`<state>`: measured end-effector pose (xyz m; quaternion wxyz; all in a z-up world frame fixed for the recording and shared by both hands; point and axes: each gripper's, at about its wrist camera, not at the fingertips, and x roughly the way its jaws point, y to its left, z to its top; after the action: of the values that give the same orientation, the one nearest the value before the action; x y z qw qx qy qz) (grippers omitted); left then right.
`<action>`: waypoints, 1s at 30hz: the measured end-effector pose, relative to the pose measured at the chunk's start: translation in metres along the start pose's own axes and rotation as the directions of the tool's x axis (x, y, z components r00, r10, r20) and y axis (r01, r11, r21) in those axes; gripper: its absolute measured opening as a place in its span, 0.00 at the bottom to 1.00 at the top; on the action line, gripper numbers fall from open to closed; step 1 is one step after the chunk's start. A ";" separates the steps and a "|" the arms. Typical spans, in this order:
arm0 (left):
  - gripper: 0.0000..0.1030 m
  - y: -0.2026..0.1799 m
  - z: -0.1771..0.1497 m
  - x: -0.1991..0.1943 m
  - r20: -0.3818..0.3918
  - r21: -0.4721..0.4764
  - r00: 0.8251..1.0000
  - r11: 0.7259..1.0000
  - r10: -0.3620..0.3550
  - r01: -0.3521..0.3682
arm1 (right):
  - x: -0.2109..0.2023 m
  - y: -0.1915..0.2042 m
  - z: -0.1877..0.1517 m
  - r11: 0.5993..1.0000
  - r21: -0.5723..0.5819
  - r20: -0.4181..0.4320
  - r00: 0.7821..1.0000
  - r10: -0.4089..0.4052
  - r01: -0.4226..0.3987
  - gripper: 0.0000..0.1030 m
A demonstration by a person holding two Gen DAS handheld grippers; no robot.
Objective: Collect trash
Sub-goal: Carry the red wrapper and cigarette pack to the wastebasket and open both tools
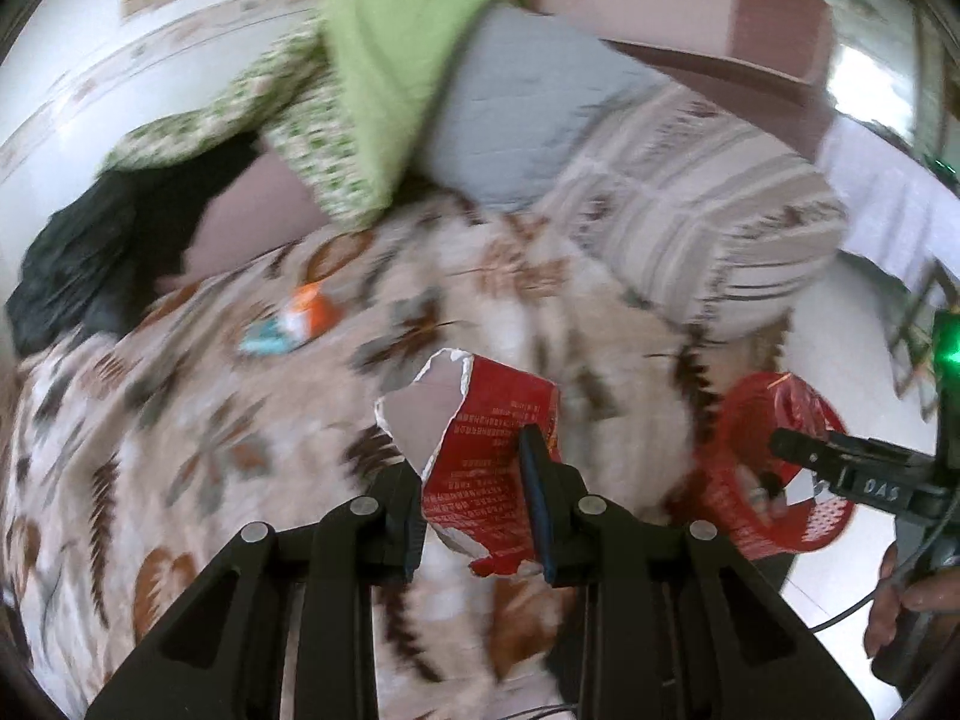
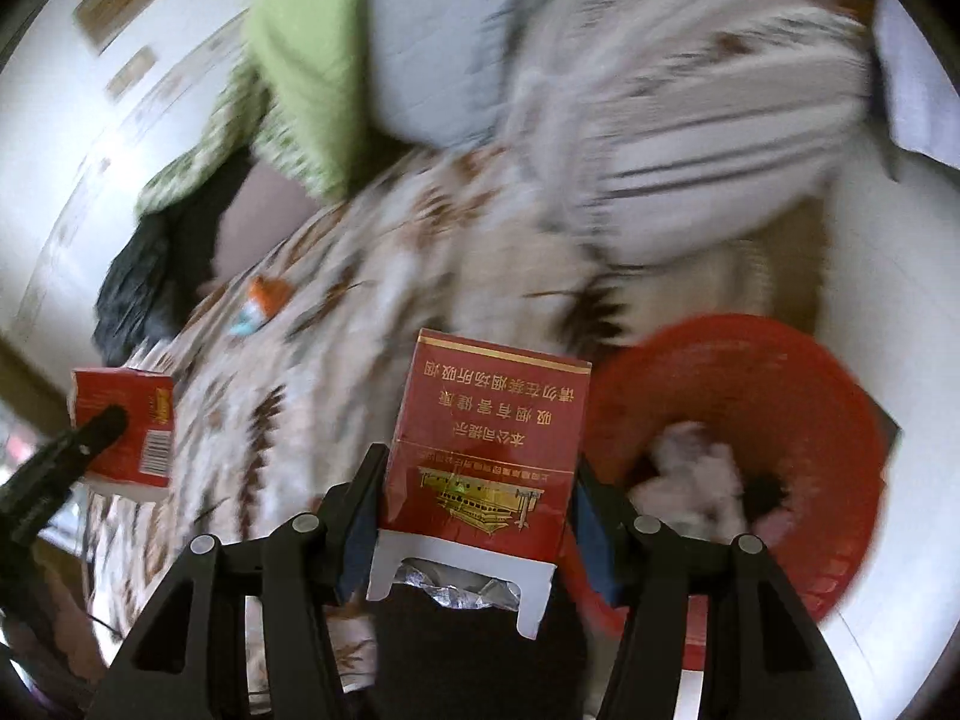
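Note:
My left gripper (image 1: 474, 480) is shut on a torn red carton (image 1: 486, 456) and holds it above the patterned bedspread (image 1: 180, 420). It shows at the left of the right wrist view (image 2: 129, 432). My right gripper (image 2: 480, 510) is shut on a red cigarette pack (image 2: 486, 456) with its open end toward the camera. A red mesh trash basket (image 2: 750, 420) with crumpled paper (image 2: 696, 480) inside sits just right of the pack; it also shows in the left wrist view (image 1: 756, 468). An orange, white and teal wrapper (image 1: 294, 321) lies on the bedspread, also seen in the right wrist view (image 2: 258, 303).
Pillows and bedding are piled at the head of the bed: a striped pillow (image 1: 708, 222), a grey one (image 1: 522, 114), a green one (image 1: 384, 72). Black cloth (image 1: 90, 252) lies at the left. The white floor (image 2: 900, 312) is on the right.

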<state>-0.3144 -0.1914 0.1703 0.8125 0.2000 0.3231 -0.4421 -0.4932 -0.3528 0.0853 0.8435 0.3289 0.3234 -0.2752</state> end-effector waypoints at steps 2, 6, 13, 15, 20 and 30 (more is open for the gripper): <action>0.26 -0.026 0.011 0.007 -0.012 0.031 0.999 0.998 -0.053 0.054 | -0.011 -0.027 -0.003 0.998 0.038 0.021 0.999 -0.045 0.044 0.58; 0.26 -0.076 0.032 0.025 -0.041 0.088 0.985 0.982 -0.166 0.169 | -0.024 -0.074 -0.004 0.988 0.127 0.045 0.994 -0.095 0.089 0.58; 0.29 -0.162 0.048 0.063 -0.127 0.190 0.950 0.933 -0.286 0.306 | -0.034 -0.121 0.009 0.971 0.207 0.074 0.988 -0.137 0.119 0.59; 0.37 -0.177 0.049 0.072 -0.138 0.195 0.941 0.923 -0.310 0.333 | -0.034 -0.128 0.010 0.970 0.213 0.078 0.987 -0.138 0.119 0.59; 0.72 -0.187 0.053 0.081 -0.128 0.176 0.931 0.916 -0.342 0.360 | -0.024 -0.135 0.015 0.972 0.213 0.081 0.990 -0.116 0.097 0.64; 0.74 -0.153 0.044 0.072 -0.131 0.128 0.960 0.956 -0.249 0.265 | -0.024 -0.133 0.013 0.970 0.216 0.097 0.986 -0.135 0.111 0.76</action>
<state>-0.4000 -0.3421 0.1450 0.7118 0.2391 0.3590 -0.5544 -0.5936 -0.4403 0.0603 0.8021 0.3795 0.2651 -0.3773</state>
